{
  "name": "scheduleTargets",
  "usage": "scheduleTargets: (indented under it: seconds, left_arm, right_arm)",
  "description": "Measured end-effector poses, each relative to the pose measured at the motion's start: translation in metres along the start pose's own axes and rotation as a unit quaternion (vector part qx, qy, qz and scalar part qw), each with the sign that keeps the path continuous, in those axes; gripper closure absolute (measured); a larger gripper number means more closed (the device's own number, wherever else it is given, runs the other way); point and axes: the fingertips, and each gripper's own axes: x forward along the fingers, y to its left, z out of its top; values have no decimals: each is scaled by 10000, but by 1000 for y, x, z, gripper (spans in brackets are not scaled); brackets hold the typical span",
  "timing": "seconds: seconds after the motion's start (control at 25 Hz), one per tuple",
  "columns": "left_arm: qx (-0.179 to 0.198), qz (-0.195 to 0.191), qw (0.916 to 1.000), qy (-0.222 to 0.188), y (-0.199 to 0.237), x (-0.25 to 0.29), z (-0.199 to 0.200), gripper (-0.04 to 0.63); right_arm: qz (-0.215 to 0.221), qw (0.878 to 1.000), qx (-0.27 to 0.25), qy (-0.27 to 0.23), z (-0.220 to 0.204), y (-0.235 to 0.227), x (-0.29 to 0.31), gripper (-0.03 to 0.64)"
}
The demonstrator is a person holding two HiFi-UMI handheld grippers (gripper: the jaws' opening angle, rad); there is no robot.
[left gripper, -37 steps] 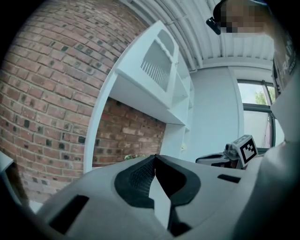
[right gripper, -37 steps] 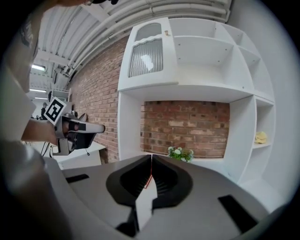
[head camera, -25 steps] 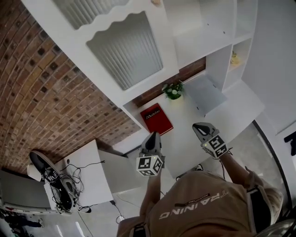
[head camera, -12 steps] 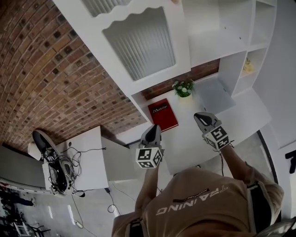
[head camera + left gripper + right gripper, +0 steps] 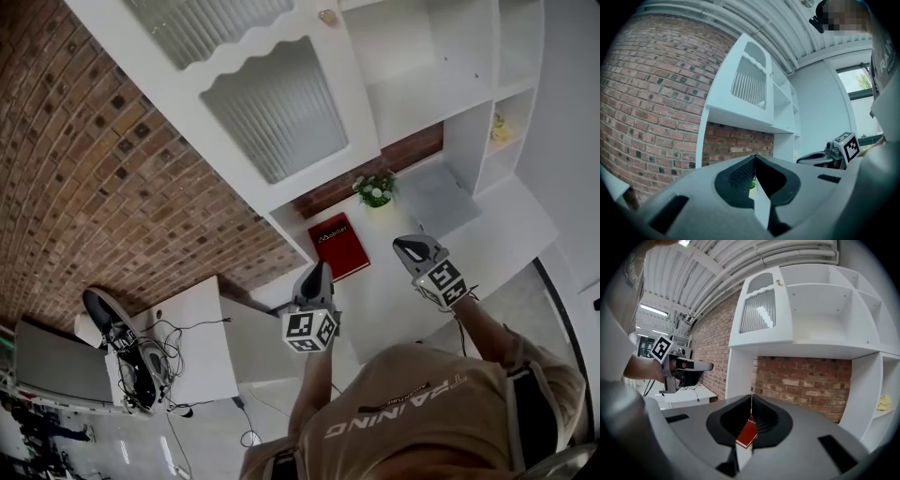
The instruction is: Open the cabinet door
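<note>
Risen: left claw (image 5: 319, 272), right claw (image 5: 407, 247); cabinet door (image 5: 272, 108) top cropped

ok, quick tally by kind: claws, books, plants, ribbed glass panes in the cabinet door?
claws: 2, left claw and right claw
red book: 1
potted plant: 1
ribbed glass panes: 2, the second above
total: 6

The book (image 5: 339, 246) lies on the counter (image 5: 375, 291) below the cabinet door (image 5: 272, 108) (plant (image 5: 376, 189) near it).
</note>
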Motion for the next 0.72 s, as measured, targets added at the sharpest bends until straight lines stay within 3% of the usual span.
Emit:
scheduleTargets:
  seconds: [0.52, 0.72]
  left_arm:
    - [10, -145, 9999, -28, -4, 4, 15, 586]
    - [-34, -195, 9998, -35, -8, 4, 13, 586]
  right_arm:
    - [-120, 9999, -95, -26, 14, -2, -6, 602]
    - [-129, 9998, 170, 19, 12, -7, -10, 602]
